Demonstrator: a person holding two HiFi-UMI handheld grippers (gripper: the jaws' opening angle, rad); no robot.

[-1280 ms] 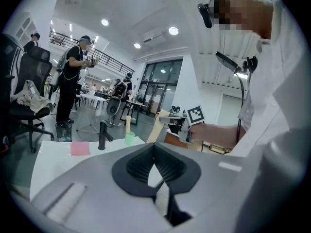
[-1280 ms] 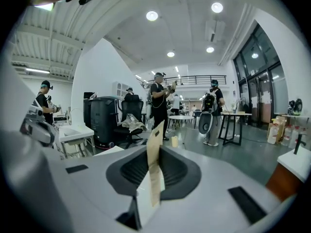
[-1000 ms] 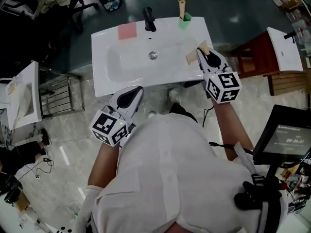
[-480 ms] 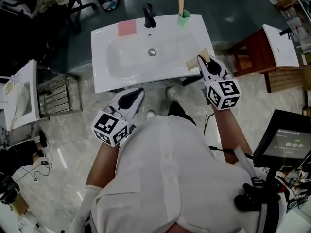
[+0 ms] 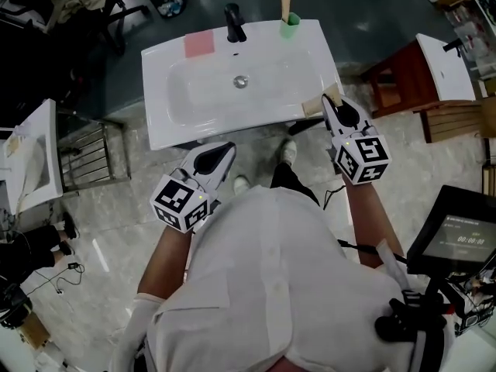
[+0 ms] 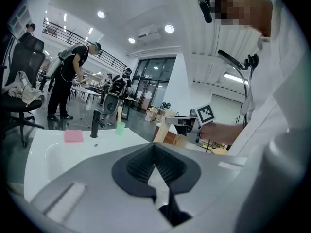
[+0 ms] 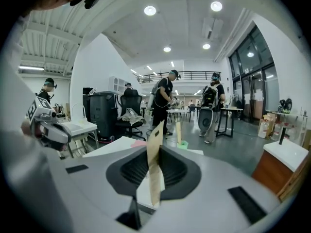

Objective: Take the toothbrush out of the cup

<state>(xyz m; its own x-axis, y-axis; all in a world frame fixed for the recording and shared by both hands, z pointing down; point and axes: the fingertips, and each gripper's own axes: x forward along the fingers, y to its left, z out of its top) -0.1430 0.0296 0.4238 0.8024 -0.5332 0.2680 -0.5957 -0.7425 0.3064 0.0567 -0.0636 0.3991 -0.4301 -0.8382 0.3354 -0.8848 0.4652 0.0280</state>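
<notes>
Right claw (image 5: 328,101) grasping tan pack (image 7: 155,140), toothbrush (image 5: 284,1) in cup (image 5: 289,29) beyond, left claw (image 6: 154,160) clenched

A screen (image 5: 463,235) at four o'clock in the head view is showing a short line of small print, too small to read. Under it a row of digits split by colons is starting with zeros and blurring at its end. The left gripper (image 5: 223,149) and right gripper (image 5: 328,99) are carrying square markers (image 5: 180,201), patterned black and white.
</notes>
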